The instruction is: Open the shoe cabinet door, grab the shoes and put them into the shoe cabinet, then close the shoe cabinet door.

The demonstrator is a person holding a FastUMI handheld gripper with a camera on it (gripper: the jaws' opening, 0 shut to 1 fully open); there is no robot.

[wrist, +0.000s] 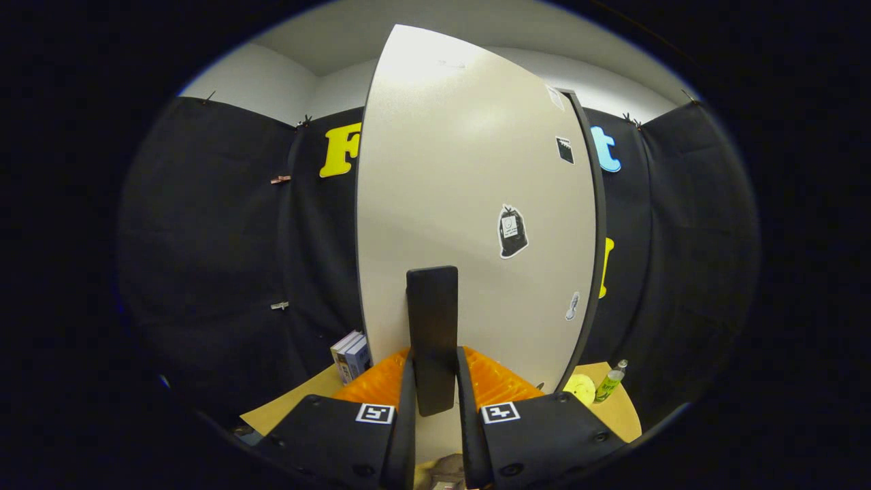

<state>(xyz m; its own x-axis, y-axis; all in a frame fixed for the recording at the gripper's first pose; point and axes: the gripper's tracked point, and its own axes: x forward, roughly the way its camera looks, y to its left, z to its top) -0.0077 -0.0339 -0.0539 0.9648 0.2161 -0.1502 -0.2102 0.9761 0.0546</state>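
- Filling most of the scene ahead of the tool, the shoe cabinet door (469, 204) is a tall, pale, speckled panel with a dark edge strip down its right side; it stands upright and close in front of the camera.
- Stuck on the door's face are several stickers: a black bag-shaped sticker (512, 232) right of centre, a small dark square sticker (565, 150) higher up near the dark edge, and a little pale sticker (572, 306) lower down.
- A dark vertical door handle (432, 333) is fixed low on the panel and runs down between the two fingers.
- The tool (434, 388) is narrowed around that handle: one finger lies along each side of the bar, close against it, so it appears to pinch the handle, though actual contact on both sides is hard to confirm.
- A tan worktop (286, 408) lies under the cabinet.
- To the left of the door's foot, a few small boxes (350, 355) stand upright on the worktop.
- To the right of the door's foot, a round yellow disc (580, 389) lies just beside a small green bottle (610, 382).
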